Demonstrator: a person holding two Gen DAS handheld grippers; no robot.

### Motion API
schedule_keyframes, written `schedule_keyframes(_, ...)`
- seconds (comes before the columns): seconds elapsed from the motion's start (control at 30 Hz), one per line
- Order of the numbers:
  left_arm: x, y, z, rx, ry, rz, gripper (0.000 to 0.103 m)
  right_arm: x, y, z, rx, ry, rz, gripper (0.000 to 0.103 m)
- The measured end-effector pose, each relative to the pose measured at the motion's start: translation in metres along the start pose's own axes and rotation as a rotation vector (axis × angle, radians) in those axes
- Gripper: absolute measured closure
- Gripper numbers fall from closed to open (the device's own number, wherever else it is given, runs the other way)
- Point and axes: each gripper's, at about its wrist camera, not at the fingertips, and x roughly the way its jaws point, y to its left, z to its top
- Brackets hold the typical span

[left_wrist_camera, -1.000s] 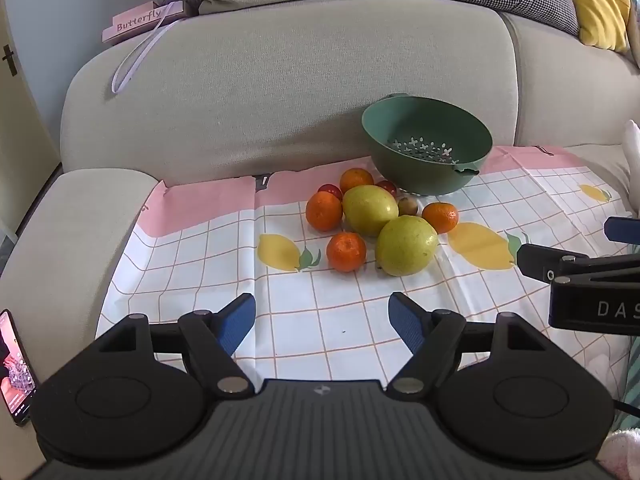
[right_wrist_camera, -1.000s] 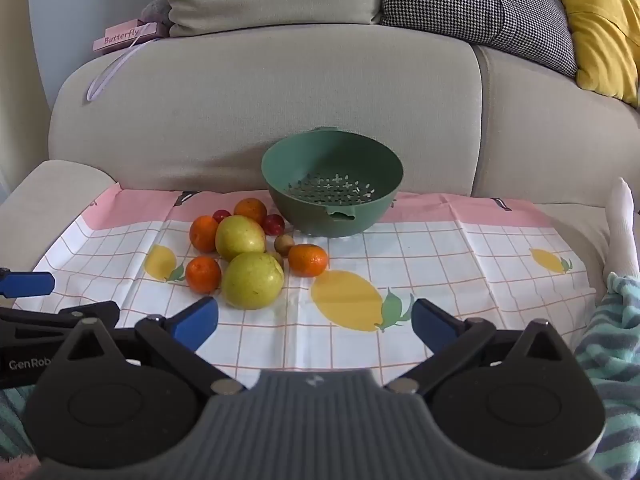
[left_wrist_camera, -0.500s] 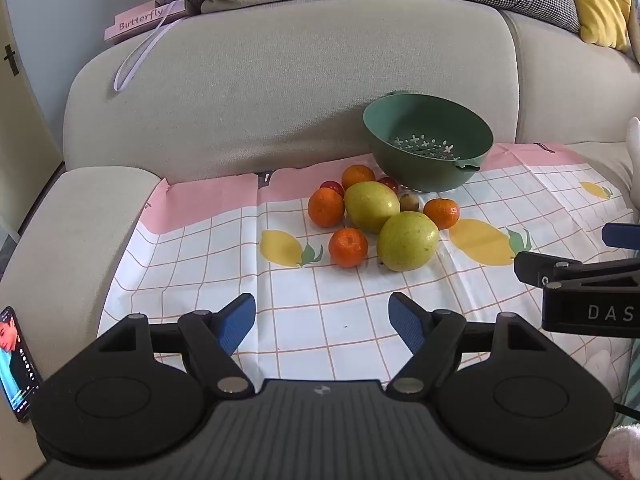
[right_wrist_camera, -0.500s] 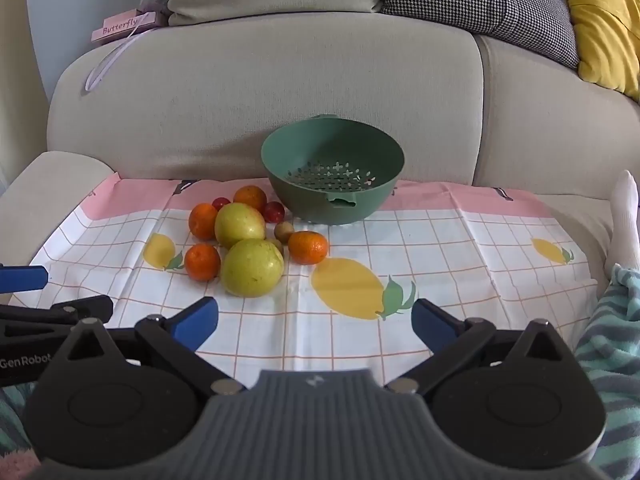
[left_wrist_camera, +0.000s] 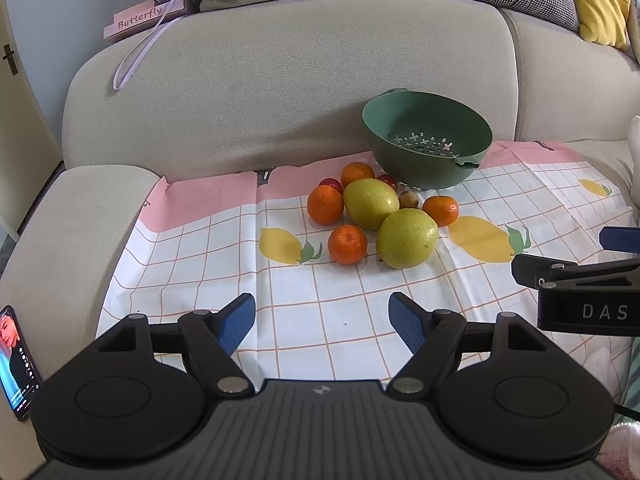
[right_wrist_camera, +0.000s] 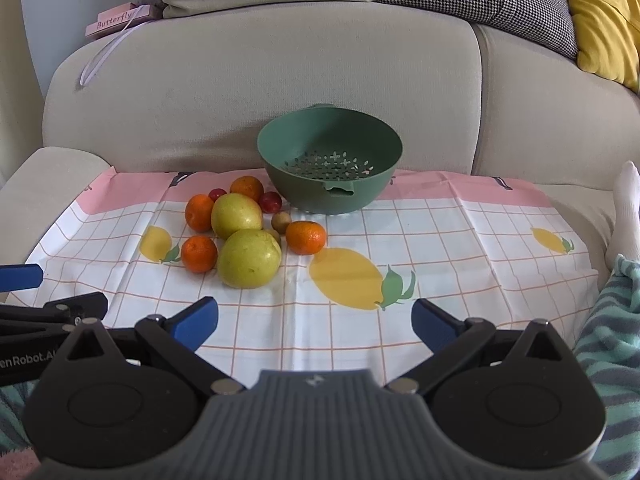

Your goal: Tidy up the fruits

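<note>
Nearby, fruits point(right_wrist_camera: 248, 258) beside green colander point(right_wrist_camera: 374, 156)

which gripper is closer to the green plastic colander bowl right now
Right, as far as these views show. The right gripper faces the green plastic colander bowl almost straight ahead across the cloth. The left gripper sits farther left, with the bowl off to its right beyond the fruit pile. Both are open.

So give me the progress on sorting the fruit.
Nothing is done yet: the green plastic colander holds no fruit. Nothing is in hand; left tongs and right tongs are open. The yellow-green and orange fruits remain piled on the lemon-print cloth.
</note>
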Motion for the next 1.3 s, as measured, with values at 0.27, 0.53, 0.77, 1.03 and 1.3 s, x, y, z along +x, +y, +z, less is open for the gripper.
schedule_keyframes(0.27,-0.0001,-0.0002,-0.0004,0.0,0.001,0.001,0.014,0.0006,0.0005,-0.0012,0.003,0.003,0.002,0.004)
schedule_keyframes(0.53,0.0006,-0.0009,-0.0018,0.002,0.002,0.002,0.014,0.0006,0.0002,-0.0012,0.002,0.003,0.003,0.004)
schedule_keyframes(0.77,0.0006,-0.001,-0.0011,0.001,0.003,0.001,0.014,0.0002,0.0008,-0.0018,0.001,0.003,0.002,0.004)
schedule_keyframes(1.03,0.0007,-0.0006,-0.0022,0.001,0.003,0.002,0.014,0.0,0.0014,-0.003,0.0,0.004,0.001,0.004)
schedule_keyframes(1.3,0.0006,-0.0005,-0.0017,0.0,0.003,0.001,0.014,-0.0001,0.0019,-0.0033,-0.001,0.006,0.0,0.004)
